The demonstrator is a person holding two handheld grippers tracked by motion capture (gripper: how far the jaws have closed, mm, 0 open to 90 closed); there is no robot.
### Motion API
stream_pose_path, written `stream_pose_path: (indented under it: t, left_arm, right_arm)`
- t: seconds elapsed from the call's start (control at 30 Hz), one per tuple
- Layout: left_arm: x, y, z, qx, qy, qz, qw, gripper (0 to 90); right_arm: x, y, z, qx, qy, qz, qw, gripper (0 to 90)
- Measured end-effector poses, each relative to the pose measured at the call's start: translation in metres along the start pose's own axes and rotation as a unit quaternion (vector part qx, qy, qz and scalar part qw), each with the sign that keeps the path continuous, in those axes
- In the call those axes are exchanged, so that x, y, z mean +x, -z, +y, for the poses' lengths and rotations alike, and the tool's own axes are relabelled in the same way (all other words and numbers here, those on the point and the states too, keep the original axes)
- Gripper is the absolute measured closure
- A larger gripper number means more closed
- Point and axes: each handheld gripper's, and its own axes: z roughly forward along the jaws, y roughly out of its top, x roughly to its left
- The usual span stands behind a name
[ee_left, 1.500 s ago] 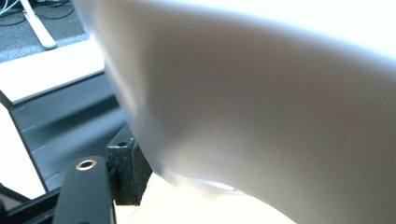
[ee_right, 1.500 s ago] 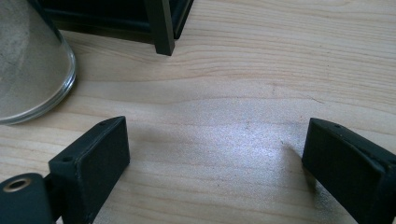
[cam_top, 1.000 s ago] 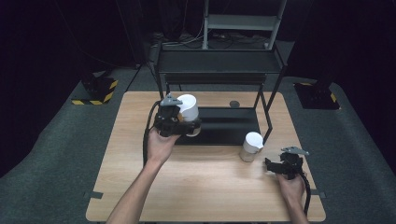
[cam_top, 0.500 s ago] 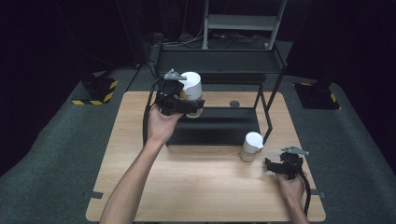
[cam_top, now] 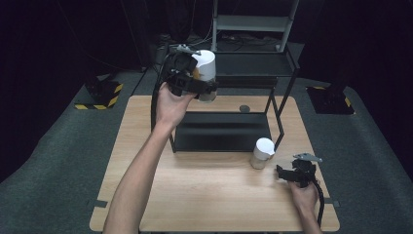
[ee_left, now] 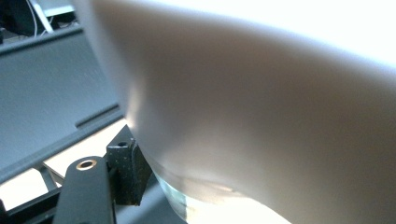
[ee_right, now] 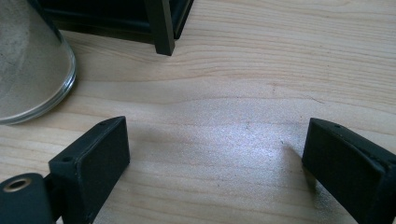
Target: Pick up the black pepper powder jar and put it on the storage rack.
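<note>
held jar: white-capped jar (cam_top: 205,73) clamped in the left gripper (cam_top: 195,87), up in the air at the front-left corner of the black rack (cam_top: 229,139), level with its upper shelf (cam_top: 253,63)
left gripper: clenched on that jar; in the left gripper view the white cap (ee_left: 261,102) sits right against the lens, glass edge below it, one black pad (ee_left: 127,172) pressed to the jar side
right gripper: released, jaws spread wide and nothing between them, only bare wood of the table (ee_right: 243,79); right gripper (cam_top: 294,174) rests low on the table at the rack's front-right
second jar: another white-capped jar (cam_top: 262,152) stands on the table just off the rack's front-right leg, near the right gripper but apart from it; its glass base (ee_right: 32,60) sits to the left of the right jaws
change: a second ago the held jar was down by the rack's lower tray; half a second ago it was partway up; now it is raised to top-shelf height and nearer the rack's back. Right hand and second jar same as before
meaning: reads as a lift-to-shelf step, jar well off the table, not yet set down
next, a guess: carry it over the upper shelf, lower it, let go
risk: jar looks tilted in the grip; shelf lip could catch the base
</note>
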Motion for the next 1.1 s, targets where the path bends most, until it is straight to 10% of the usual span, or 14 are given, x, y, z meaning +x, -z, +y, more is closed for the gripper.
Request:
stream_pose_path:
  t: [0.5, 1.1]
  left_arm:
    - [-0.001, -0.020, 0.052, 0.004, 0.028, 0.053, 0.9982, 30.7]
    - [-0.004, -0.065, 0.061, 0.008, 0.059, 0.133, 0.9893, 30.7]
  right_arm:
    - [0.000, 0.000, 0.000, 0.000, 0.000, 0.000, 1.0000, 7.0]
    - [0.000, 0.000, 0.000, 0.000, -0.001, 0.000, 1.0000, 7.0]
